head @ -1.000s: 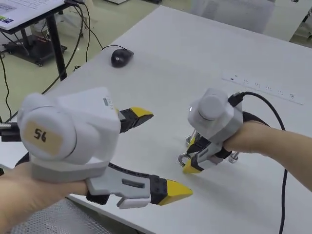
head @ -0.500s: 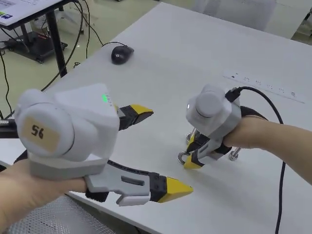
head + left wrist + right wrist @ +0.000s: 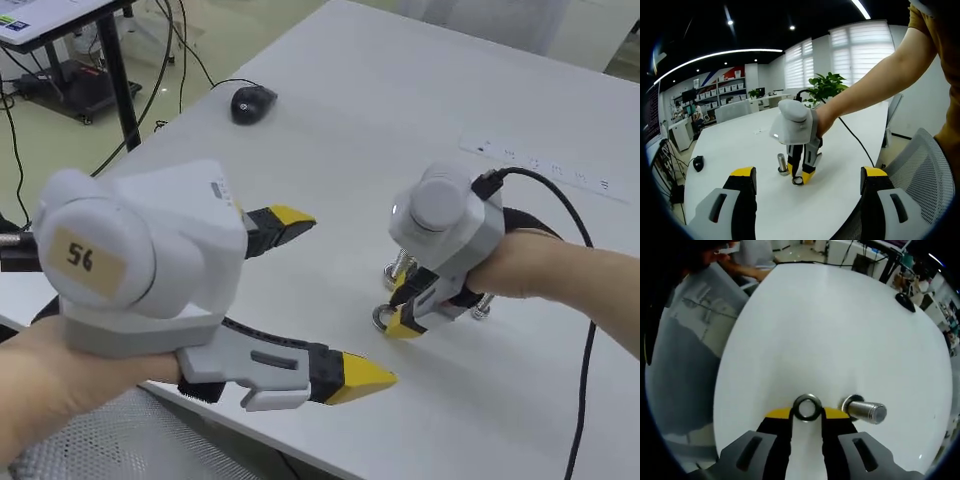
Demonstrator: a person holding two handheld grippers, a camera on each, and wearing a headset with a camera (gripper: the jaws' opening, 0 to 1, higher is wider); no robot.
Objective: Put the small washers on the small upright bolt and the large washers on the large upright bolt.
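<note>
Steel washer (image 3: 795, 409) tilted in right hand-held gripper (image 3: 807, 413) | bolt (image 3: 866, 411) upright | left hand-held gripper (image 3: 808, 175) wide

the sticker (image 3: 82, 258) on the left tongs (image 3: 328, 295) reads "56".

The room is bright, under even, white light. In the left gripper view a long ceiling strip light (image 3: 715, 54) and small spot lamps (image 3: 730, 22) burn overhead, and the blinded windows (image 3: 860, 47) glow pale. The white worktop (image 3: 400, 130) takes the light softly, with no hard glare; a faint shadow lies under the right tongs (image 3: 400, 325). The washer (image 3: 807, 408) and bolt (image 3: 867, 411) look sharp, with a dull sheen. Both gripper views bend straight lines and smear towards their edges.
</note>
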